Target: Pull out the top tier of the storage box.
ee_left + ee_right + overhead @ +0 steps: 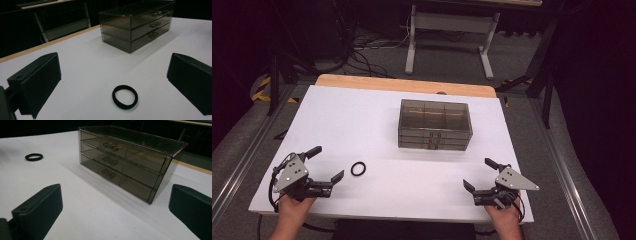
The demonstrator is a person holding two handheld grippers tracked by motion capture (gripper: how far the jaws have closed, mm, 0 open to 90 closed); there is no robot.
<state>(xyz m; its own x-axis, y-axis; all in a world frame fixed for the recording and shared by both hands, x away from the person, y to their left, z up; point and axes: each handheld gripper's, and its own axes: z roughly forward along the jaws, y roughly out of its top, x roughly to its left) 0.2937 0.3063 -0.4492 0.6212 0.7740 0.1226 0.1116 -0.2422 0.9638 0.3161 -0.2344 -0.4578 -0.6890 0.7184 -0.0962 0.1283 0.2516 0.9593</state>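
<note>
The black ring [358, 168] lies flat on the white bench [377, 125], just ahead of the left tool [328, 164] and well short of the smoky drawer box [435, 124], so the step in hand looks like picking it up: I would lower the tool so one jaw passes inside the loop or both straddle its band, then close gently, since a thin ring flat on the surface is easily pushed away. The left tool stands fully open and empty. The right tool [477, 174] is likewise wide open, holding and touching nothing, pointed toward the box.
</note>
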